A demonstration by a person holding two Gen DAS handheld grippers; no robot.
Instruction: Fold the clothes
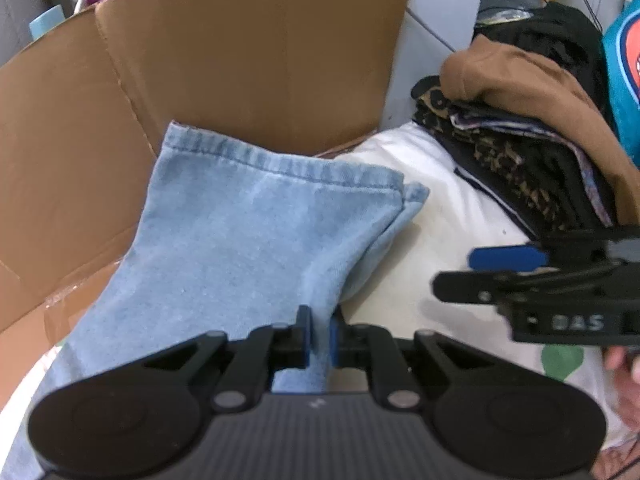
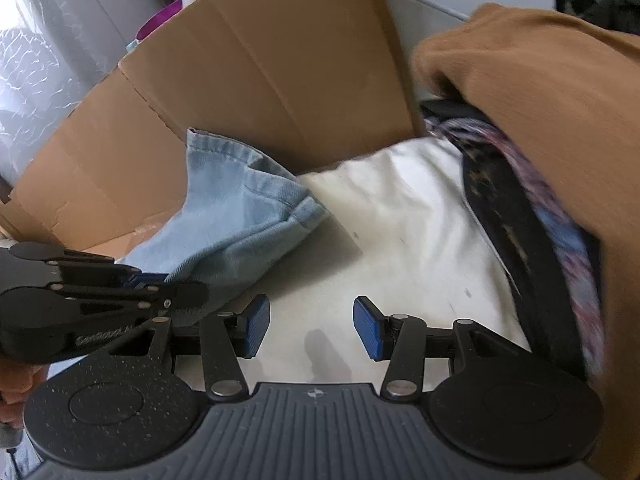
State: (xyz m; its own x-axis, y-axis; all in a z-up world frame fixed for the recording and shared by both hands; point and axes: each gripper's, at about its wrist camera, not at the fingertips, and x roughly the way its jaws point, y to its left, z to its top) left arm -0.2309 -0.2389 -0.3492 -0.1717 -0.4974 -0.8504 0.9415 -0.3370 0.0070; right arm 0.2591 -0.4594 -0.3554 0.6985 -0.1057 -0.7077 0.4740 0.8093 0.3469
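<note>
I'm working over a white cloth-covered surface (image 2: 400,232) with faint smudges on it. At its far left edge stands a big open cardboard box (image 1: 248,52), flaps raised, with grey wall behind it. On the right sits a heap of clothes (image 1: 532,128), a brown garment (image 2: 540,92) on top (dark patterned pieces are layered beneath). The light blue jeans (image 1: 248,240) run from my near left toward the box, hem at the far end. My left gripper (image 1: 319,340) is pinched tight on the denim. My right gripper (image 2: 311,328) hangs over bare cloth, jaws spread wide, holding nothing.
</note>
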